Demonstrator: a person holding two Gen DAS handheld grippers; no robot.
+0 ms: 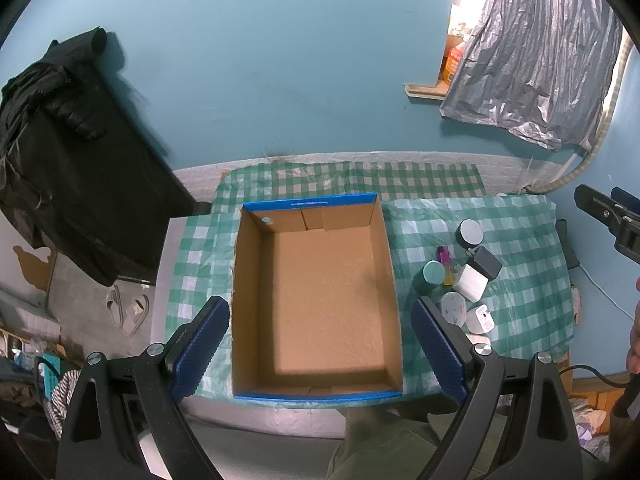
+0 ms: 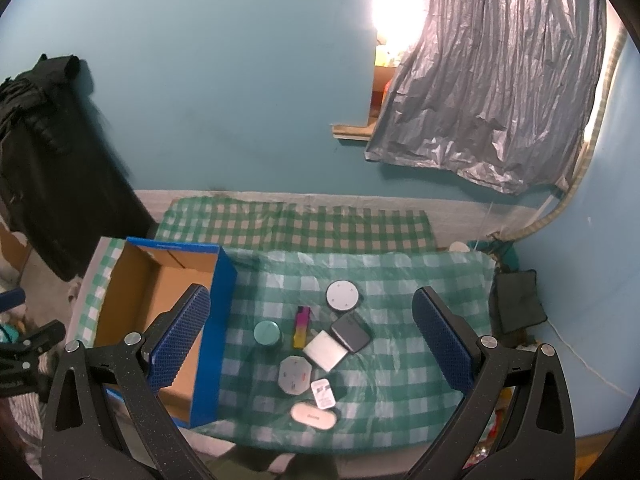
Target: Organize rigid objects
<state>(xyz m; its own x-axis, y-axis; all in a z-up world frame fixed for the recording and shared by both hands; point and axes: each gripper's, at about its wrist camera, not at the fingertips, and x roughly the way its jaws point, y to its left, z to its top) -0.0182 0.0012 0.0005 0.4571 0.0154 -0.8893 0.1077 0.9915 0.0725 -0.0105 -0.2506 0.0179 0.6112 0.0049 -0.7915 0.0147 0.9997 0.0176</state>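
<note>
On the table: we see a green checked cloth [image 2: 400, 280] that covers it, with all the things on top.
Box: an open cardboard box [image 1: 316, 393] with blue outside stands by the left edge of the table, and we see nothing inside it.
Small things: near the middle lie a grey round disc [image 2: 341, 296], a teal round tin [image 2: 267, 332], a pink-yellow lighter [image 2: 301, 327], a dark charger [image 2: 351, 333] touching a white flat block [image 2: 325, 349], an octagonal piece [image 2: 294, 374], a small white plug [image 2: 323, 392] and an oval case [image 2: 313, 415].
Left gripper [image 1: 320, 344]: we hold it wide above the box, gripping nothing.
Right gripper [image 2: 310, 344]: wide too, above the small things, apart from them.
</note>
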